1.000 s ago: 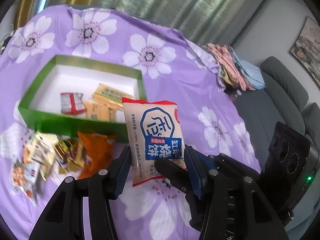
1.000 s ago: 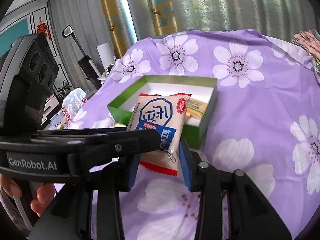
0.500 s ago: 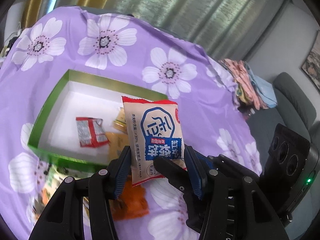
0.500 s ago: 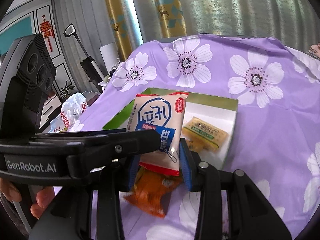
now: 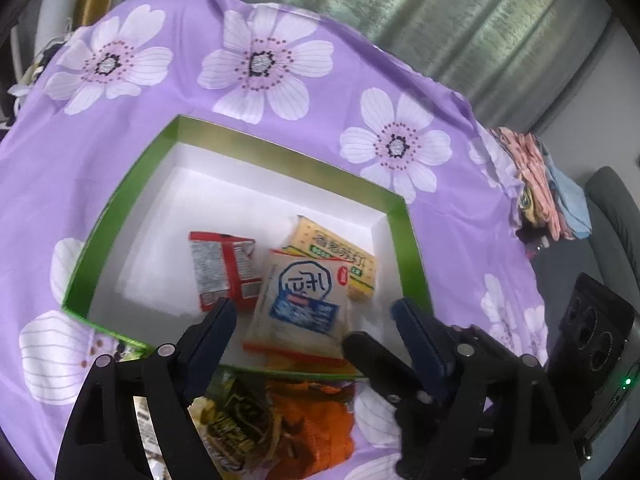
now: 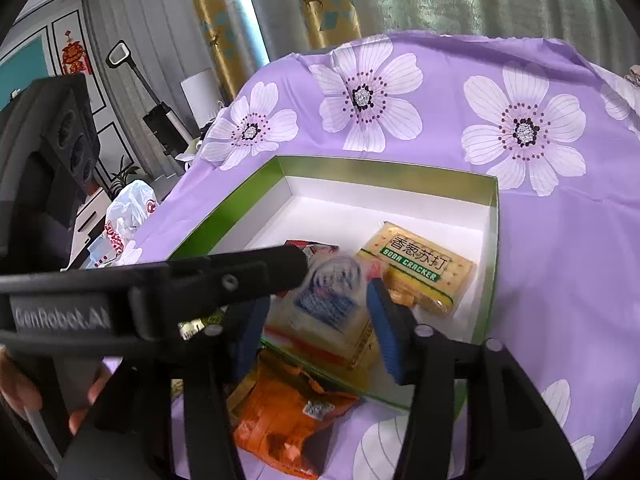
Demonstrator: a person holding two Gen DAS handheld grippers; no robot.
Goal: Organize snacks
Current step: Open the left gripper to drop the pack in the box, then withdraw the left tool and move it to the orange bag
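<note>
A beige snack packet with a blue label (image 5: 304, 304) lies, blurred, in the green box (image 5: 412, 248) at its near edge, free of both grippers. It also shows in the right wrist view (image 6: 326, 304). My left gripper (image 5: 314, 322) is open, jaws wide on either side of the packet. My right gripper (image 6: 312, 320) is open above the same packet. In the box lie a yellow soda cracker pack (image 5: 340, 260) and a red packet (image 5: 224, 268). The cracker pack (image 6: 420, 268) and box wall (image 6: 490, 264) show in the right wrist view.
An orange packet (image 6: 288, 416) and a dark-gold packet (image 5: 236, 420) lie on the purple flowered cloth (image 5: 132, 148) just before the box. Folded clothes (image 5: 540, 184) sit at the table's far right, by a grey sofa (image 5: 616, 216). A white plastic bag (image 6: 128, 216) lies off the left edge.
Both grippers carried the beige packet over the box, then opened. The packet has dropped into the box onto the other snacks.
</note>
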